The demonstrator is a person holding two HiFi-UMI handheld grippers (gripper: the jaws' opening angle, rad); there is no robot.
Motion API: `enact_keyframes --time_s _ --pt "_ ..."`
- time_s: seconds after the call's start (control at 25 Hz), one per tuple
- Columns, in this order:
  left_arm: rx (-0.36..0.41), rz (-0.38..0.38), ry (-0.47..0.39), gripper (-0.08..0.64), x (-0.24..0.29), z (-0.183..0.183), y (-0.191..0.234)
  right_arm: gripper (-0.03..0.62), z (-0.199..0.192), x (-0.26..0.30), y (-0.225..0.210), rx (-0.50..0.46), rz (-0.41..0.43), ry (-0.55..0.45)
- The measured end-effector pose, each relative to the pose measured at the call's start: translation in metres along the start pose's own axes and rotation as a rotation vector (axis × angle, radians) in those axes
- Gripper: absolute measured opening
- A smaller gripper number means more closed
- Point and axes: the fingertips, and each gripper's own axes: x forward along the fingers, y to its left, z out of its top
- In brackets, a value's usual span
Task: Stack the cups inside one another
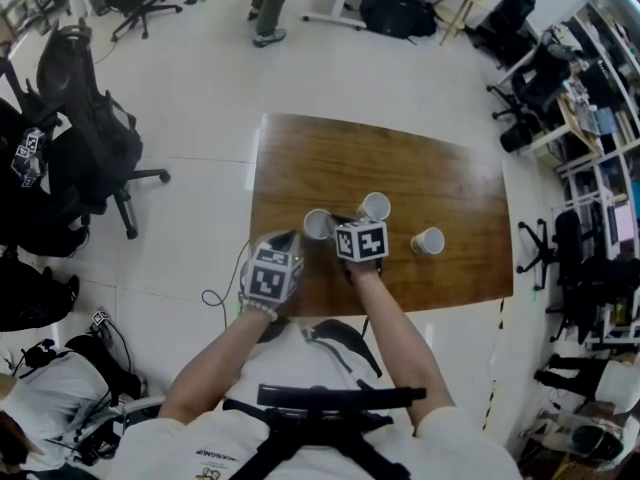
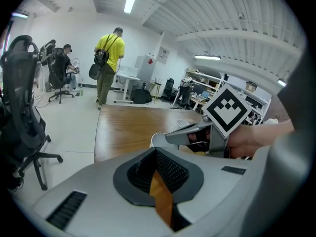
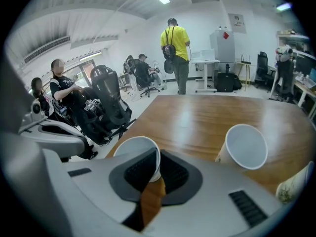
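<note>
- The right gripper (image 1: pixel 334 222) has its jaws clamped on the wall of the near cup (image 1: pixel 318 224). In the right gripper view, the right gripper (image 3: pixel 150 176) has one jaw inside the near cup's (image 3: pixel 134 151) mouth and the other outside it, with the rim pinched between them.
- The near cup sits close to the table's (image 1: pixel 300 158) front edge, at the left of the three white cups.
- The left gripper (image 1: pixel 291 238) hangs just left of the near cup, apart from it. In the left gripper view, the left gripper (image 2: pixel 159 168) has its jaws drawn together on nothing, with only a thin sliver of wood showing between them.
- That same view looks over its jaws at the near cup (image 2: pixel 161 140), with the right gripper (image 2: pixel 183 136) reaching in on it from the right.
- The second cup (image 1: pixel 375 206) lies just beyond the right gripper's marker cube. In the right gripper view the second cup's (image 3: pixel 244 147) open mouth faces the camera. Whether it stands or lies tipped cannot be told.
- The third cup (image 1: pixel 428 241) rests apart, further to the right on the table. It shows only as a sliver, the third cup (image 3: pixel 292 185), at the lower right edge of the right gripper view.
- No cup sits inside another.
- A person in a yellow shirt (image 3: pixel 175 46) stands on the floor beyond the table's far end.
</note>
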Motion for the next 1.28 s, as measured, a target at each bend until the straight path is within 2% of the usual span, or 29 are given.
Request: enact_keyframes --time_s 0.28,0.56,0.84,1.04,1.28 --pt "0.026 -0.016 0.008 -0.006 0.004 0.001 -0.012 0.028 0.013 -0.027 -0.006 0.007 -0.004 -0.055" --pt "0.05 0.002 0.063 -0.006 0.015 -0.006 -0.015 0.028 0.054 -0.083 -0.035 0.024 -0.044 -0.176" --pt "0.063 -0.021 0.074 -0.006 0.019 0.0 -0.032 0.028 0.094 -0.148 -0.071 0.069 -0.077 -0.291" --pt "0.063 -0.035 0.074 -0.006 0.021 0.003 -0.035 0.028 0.1 -0.163 -0.099 0.081 -0.125 -0.289" --pt "0.052 -0.032 0.083 -0.006 0.026 0.004 -0.032 0.028 0.086 -0.154 -0.122 0.075 -0.172 -0.228"
